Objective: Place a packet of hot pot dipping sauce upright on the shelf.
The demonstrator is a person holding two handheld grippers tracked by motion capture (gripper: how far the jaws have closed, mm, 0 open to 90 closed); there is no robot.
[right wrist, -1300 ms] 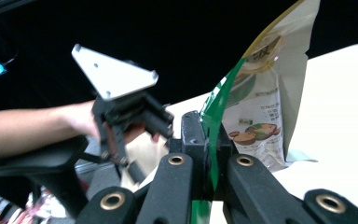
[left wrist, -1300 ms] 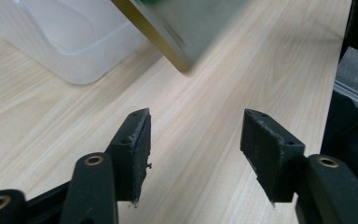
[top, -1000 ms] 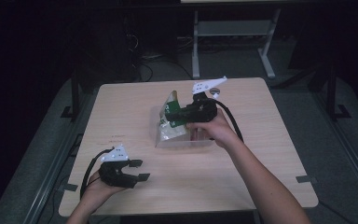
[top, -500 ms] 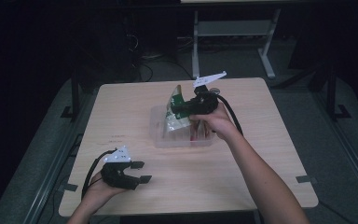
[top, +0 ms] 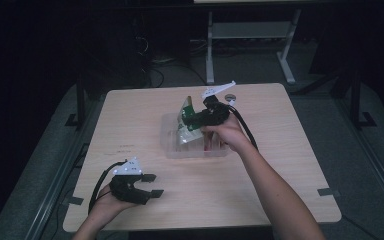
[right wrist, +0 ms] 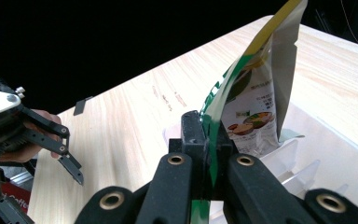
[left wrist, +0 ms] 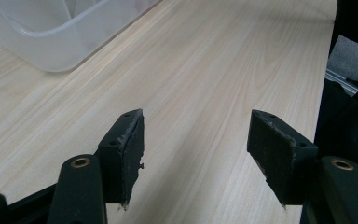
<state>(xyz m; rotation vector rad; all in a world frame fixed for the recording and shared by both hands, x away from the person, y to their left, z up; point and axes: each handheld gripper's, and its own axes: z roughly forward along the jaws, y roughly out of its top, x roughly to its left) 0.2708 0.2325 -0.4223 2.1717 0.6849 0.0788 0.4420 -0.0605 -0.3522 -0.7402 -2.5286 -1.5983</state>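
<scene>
**Snack pouch held over a clear bin while the other gripper waits**

At the lower left of the high view, the left gripper (top: 147,186) rests in a hand near the bench's (top: 130,120) front edge. Its jaws stand well apart with nothing between them; the left gripper view shows bare wood in the gap and a corner of the clear plastic bin (left wrist: 51,42) in the upper left of the frame. It seems parked there to leave the middle of the bench free for the other hand.

At the centre of the high view sits the same bin (top: 172,150), a shallow see-through container with dividers. Just right of centre, the right gripper (top: 196,120) has its jaws clamped tight on the edge of a green and white snack pouch (top: 186,112). The right gripper view shows the pouch (right wrist: 256,107) pinched by a thin seam and standing upright above a compartment of the bin. Gripping the flat seam likely keeps the pouch from crumpling and lets it hang straight, ready to go down into the bin.
</scene>
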